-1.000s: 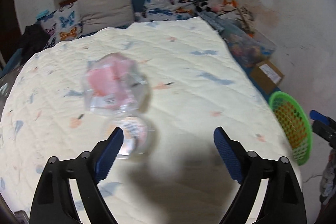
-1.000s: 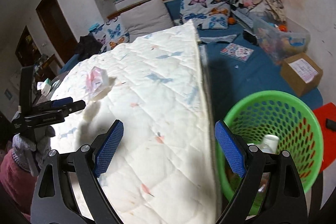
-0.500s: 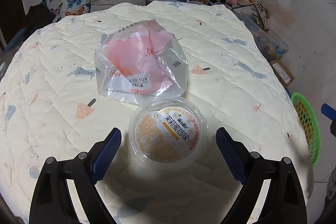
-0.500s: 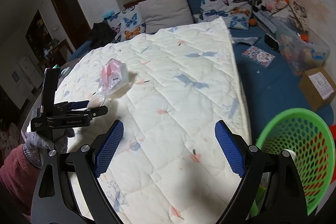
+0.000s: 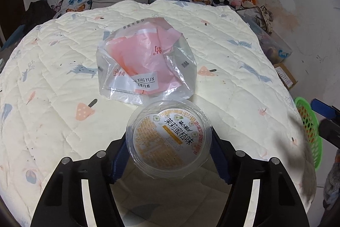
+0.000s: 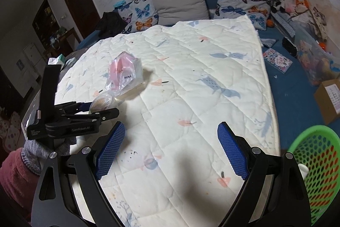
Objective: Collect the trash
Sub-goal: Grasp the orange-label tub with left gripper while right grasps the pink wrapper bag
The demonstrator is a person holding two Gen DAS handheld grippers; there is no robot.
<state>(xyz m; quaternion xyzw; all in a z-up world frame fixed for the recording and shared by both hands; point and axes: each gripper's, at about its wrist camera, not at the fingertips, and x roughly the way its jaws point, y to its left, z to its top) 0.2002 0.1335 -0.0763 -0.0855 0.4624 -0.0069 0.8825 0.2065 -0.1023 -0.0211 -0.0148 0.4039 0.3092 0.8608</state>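
Closing in since a second ago, left hand-held gripper jaws now pinch round plastic tub squarely between pads on bed quilt; right hand-held gripper agape, empty, farther off.

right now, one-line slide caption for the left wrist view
Left gripper closed on a clear plastic cup on the quilt, pink wrapper bag just beyond.

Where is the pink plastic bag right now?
In the left wrist view the pink plastic bag lies mid-quilt, just beyond the round clear container that sits between the left gripper's pads.
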